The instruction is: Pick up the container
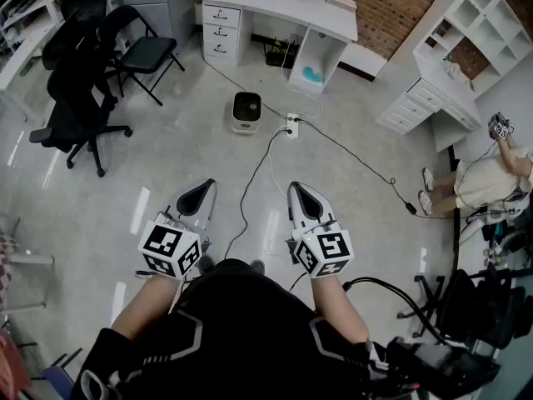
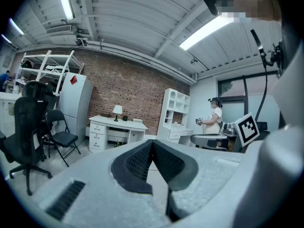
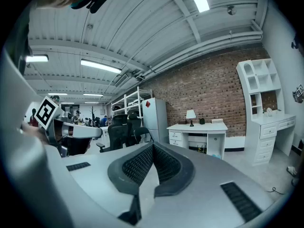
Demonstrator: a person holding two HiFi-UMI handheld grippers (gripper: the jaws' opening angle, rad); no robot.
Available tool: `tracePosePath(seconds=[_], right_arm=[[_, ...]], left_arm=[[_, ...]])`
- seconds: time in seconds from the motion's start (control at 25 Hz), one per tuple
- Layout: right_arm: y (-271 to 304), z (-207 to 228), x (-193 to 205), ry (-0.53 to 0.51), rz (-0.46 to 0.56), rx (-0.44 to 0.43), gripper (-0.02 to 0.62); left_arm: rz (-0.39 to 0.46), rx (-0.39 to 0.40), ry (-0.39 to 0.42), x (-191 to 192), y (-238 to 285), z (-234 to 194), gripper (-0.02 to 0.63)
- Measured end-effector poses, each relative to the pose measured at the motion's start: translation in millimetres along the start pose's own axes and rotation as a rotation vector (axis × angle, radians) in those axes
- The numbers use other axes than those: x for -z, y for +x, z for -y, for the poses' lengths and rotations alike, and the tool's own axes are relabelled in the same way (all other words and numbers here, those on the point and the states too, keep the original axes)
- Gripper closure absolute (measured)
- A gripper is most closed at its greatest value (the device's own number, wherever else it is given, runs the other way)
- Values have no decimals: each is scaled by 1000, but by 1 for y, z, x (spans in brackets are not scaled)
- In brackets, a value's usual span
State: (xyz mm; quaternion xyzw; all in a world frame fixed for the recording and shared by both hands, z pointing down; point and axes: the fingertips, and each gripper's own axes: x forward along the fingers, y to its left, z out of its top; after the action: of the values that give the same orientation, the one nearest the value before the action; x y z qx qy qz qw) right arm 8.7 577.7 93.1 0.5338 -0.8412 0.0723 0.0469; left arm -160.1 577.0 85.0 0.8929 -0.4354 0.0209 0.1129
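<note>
— Dark shirt (image 1: 241,323) of the person is filling the bottom of the head view, right under the camera, with both forearms reaching forward. What are the tools doing?

— Left gripper (image 1: 202,187) and right gripper (image 1: 298,188) are hanging side by side over bare floor (image 1: 100,215), pointing close to level. Each one's jaws are pressing tip to tip with nothing between them. Both are carrying nothing.

— And the container?

— Container (image 1: 246,112) is sitting upright on the floor ahead of the grippers, well apart from both. I am taking it to be the small white box with the dark open top. A power strip (image 1: 291,126) is lying just beside it, and a black cable (image 1: 250,194) is running from there back between the two grippers.

— How far along, then?

— Nothing done yet, as I am reading it. Nobody is touching the box. All of it is waiting: closing the gap, lowering a gripper, opening its jaws, closing on the rim or wall, lifting.

— Anything getting in the way?

— Cable and strip are lying close to the box. White desk (image 1: 279,7) is standing beyond it, and another person (image 1: 483,182) is keeping off at the right.
</note>
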Motion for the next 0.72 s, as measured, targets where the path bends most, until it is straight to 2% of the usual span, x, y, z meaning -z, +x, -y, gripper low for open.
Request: tracePosePath(seconds=[0.6, 0.72], right_arm=[[12, -16, -8, -7, 23, -13, 588], [18, -19, -5, 21, 16, -3, 588]], left_arm=[[7, -22, -9, -3, -5, -19, 595], [5, -34, -18, -1, -11, -28, 595]])
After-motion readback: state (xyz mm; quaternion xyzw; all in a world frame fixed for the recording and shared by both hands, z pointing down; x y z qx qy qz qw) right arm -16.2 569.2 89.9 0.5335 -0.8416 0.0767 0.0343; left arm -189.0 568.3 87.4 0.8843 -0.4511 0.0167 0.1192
